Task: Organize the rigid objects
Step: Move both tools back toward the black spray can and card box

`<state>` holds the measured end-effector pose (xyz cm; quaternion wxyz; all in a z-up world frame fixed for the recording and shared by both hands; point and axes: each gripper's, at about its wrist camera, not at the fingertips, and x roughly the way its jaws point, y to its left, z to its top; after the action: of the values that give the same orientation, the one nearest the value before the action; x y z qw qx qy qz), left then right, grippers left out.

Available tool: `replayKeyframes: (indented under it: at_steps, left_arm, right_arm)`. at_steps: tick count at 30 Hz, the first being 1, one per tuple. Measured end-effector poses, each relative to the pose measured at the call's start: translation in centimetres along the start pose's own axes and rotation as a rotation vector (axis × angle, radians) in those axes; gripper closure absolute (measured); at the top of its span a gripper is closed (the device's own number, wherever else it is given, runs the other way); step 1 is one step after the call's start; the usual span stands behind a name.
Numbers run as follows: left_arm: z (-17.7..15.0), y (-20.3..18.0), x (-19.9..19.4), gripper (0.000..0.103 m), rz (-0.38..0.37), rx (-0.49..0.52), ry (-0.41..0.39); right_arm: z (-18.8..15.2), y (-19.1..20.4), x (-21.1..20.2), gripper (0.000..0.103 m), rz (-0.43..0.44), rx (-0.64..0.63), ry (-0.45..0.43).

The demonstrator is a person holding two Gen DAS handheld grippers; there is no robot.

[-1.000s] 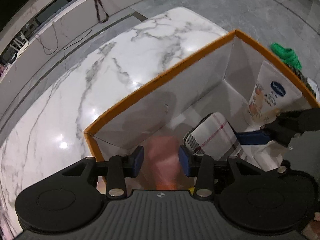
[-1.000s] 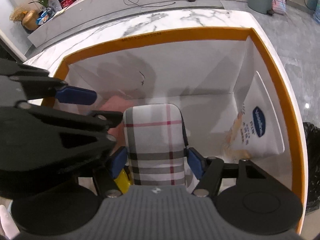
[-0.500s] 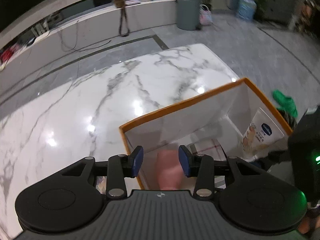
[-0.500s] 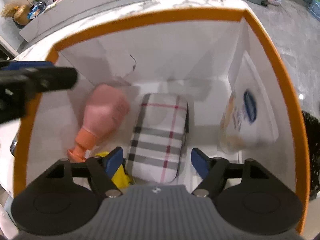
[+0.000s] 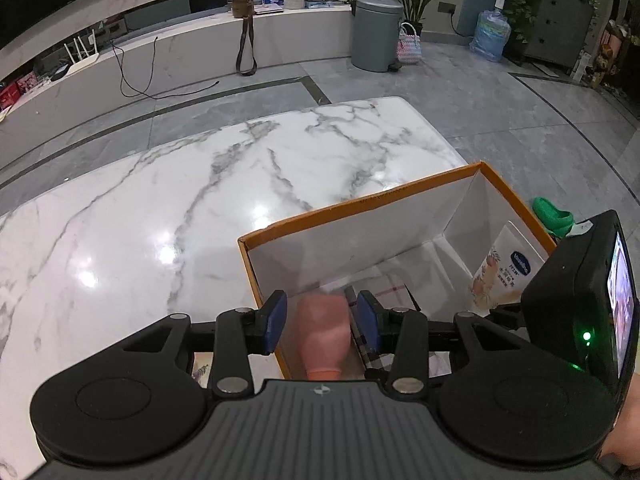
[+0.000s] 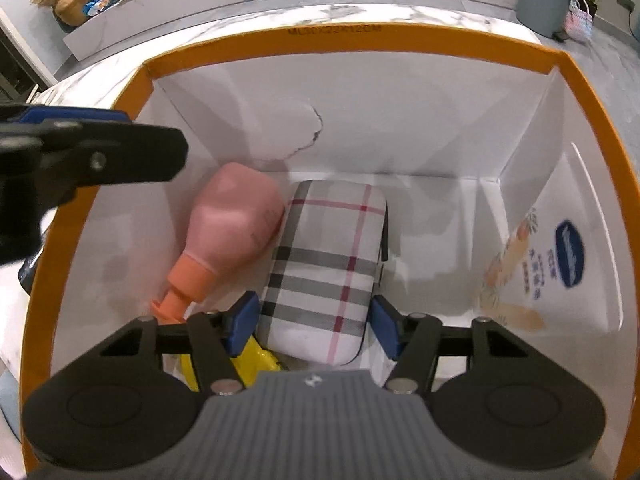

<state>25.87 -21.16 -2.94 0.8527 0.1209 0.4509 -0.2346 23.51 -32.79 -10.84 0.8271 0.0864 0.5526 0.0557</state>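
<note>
The left gripper (image 5: 322, 322) has risen above the box (image 5: 360, 205). Its fingers, like the right gripper's (image 6: 314, 326), are spread wide, holding nothing; the plaid case (image 6: 328, 264) lies beside the pink bottle (image 6: 236, 224).

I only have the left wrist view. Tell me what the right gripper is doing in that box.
Observer: The right gripper is open, its fingers on either side of the plaid case, which lies flat on the floor of the box.
Operator: Report the pink bottle's pose.
Observer: The pink bottle lies on its side left of the case, touching it, with its orange cap toward the near wall.
Operator: Name anything else down there.
Observer: A yellow item lies by the near wall, partly hidden under the right gripper.
</note>
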Motion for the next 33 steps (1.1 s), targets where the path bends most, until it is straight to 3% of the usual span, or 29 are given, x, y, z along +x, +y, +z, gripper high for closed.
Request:
replayKeyframes:
  at_steps: [4, 7, 11, 16, 25, 33]
  left_arm:
    - [-0.1, -0.1, 0.1, 0.054, -0.003, -0.003, 0.002]
    - [-0.3, -0.1, -0.2, 0.054, -0.007, -0.007, -0.001]
    - [-0.8, -0.1, -1.3, 0.054, -0.017, 0.001, -0.015]
    - [-1.3, 0.5, -3.7, 0.054, -0.026, 0.01, -0.047]
    - [-3.6, 4.6, -8.1, 0.053, 0.067, 0.036, -0.108]
    - [-7.1, 9.9, -9.6, 0.051, 0.179, 0.066, -0.098]
  right_arm:
    - [0.0, -0.1, -0.4, 0.043, 0.004, -0.006, 0.002]
    - [0.0, 0.3, -1.3, 0.035, -0.038, -0.009, -0.012]
    - [-0.3, 1.0, -2.6, 0.035, -0.056, -0.035, -0.033]
    - [-0.8, 2.6, -5.5, 0.034, -0.06, -0.066, -0.11]
    - [-1.7, 7.6, -10.9, 0.024, 0.02, -0.15, -0.293]
    - [-2.3, 12.8, -11.4, 0.025, 0.085, -0.208, -0.294]
